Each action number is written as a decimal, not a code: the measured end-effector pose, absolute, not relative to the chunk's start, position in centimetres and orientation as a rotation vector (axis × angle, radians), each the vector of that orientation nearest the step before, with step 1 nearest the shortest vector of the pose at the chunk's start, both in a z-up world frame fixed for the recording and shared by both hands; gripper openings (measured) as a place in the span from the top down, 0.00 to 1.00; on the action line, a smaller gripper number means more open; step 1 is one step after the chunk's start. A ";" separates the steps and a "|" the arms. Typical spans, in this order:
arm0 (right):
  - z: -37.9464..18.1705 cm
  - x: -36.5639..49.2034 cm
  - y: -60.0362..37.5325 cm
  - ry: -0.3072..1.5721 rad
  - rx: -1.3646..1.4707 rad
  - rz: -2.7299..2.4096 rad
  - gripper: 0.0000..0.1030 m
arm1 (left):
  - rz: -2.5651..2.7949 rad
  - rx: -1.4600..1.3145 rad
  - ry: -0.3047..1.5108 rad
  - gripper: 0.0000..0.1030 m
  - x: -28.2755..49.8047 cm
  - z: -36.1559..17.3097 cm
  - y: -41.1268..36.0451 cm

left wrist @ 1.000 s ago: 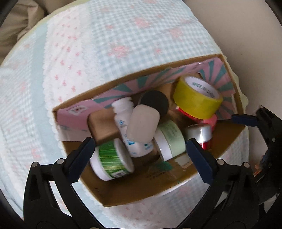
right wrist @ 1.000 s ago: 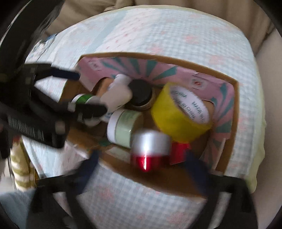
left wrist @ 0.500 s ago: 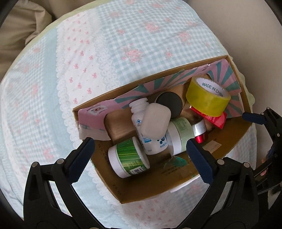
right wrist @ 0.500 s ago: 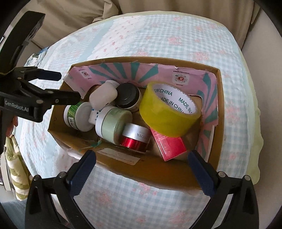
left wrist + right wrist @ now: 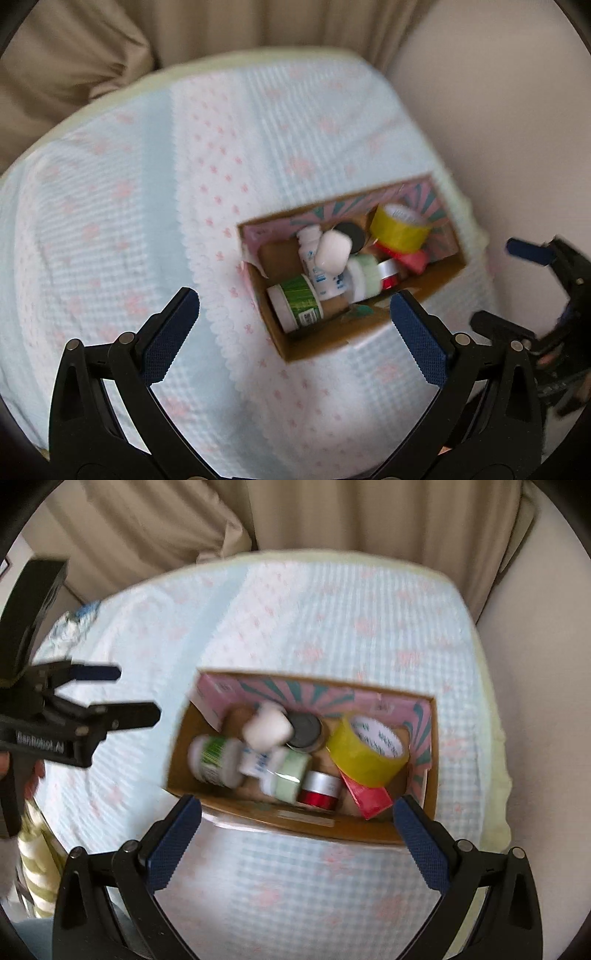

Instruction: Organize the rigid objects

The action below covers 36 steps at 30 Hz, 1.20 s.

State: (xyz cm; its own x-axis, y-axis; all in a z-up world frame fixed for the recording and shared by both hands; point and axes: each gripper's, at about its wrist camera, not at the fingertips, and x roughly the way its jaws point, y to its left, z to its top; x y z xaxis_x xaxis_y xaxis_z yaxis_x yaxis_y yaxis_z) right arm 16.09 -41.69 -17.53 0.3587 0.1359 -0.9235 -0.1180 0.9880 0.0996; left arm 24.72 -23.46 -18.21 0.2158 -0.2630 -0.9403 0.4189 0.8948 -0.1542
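Both grippers spread wide and holding nothing: left gripper [image 5: 293, 328] above the cloth at about 7 o'clock of the cardboard box [image 5: 306, 821], right gripper [image 5: 297, 834] at its 6 o'clock rim. Everything rigid already piled inside the box: yellow tape roll [image 5: 367, 751] at 3 o'clock, green-label jar [image 5: 214, 757] at 9 o'clock, red-banded tin [image 5: 319, 784] near 6 o'clock, white bottle [image 5: 267, 727] lying on top (loosely, by the look of it). Risks from here: knocking the near rim on any reach back in, tipping the box on the soft padded table [image 5: 332, 627]; nudging the heaped white bottle and sending it rolling over the low wall. Blurred frames, so finer contacts hard to judge.
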 end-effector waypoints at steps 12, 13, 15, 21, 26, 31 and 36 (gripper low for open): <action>0.3 11.4 -29.4 0.897 0.040 0.037 0.00 | -0.276 0.080 0.867 0.00 16.0 0.9 -8.2; 1.3 10.9 -28.5 0.877 0.042 0.038 0.00 | -0.260 0.081 0.848 0.00 15.4 1.7 -7.2; 2.8 9.9 -26.9 0.846 0.039 0.033 0.00 | -0.226 0.083 0.812 0.00 14.0 2.9 -5.4; 5.1 6.7 -23.1 0.779 0.018 0.005 0.00 | -0.180 0.024 0.754 0.00 10.5 4.2 -1.3; 4.8 5.2 -21.9 0.754 0.009 -0.007 0.00 | -0.171 0.020 0.720 0.00 8.7 4.1 -0.3; 4.8 5.1 -21.8 0.745 0.023 -0.020 0.00 | -0.179 0.046 0.710 0.00 8.2 4.2 -0.7; 4.9 5.1 -21.5 0.735 0.016 -0.030 0.00 | -0.191 0.049 0.710 0.00 8.2 4.2 -1.3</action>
State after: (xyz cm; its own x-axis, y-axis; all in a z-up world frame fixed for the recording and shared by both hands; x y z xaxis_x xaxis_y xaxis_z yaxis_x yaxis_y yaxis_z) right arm 5.06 -21.54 4.88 0.7414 -0.0218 -0.6707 0.0330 0.9994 0.0040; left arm 8.20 -1.29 4.17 0.7415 -0.1575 -0.6522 0.1907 0.9814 -0.0202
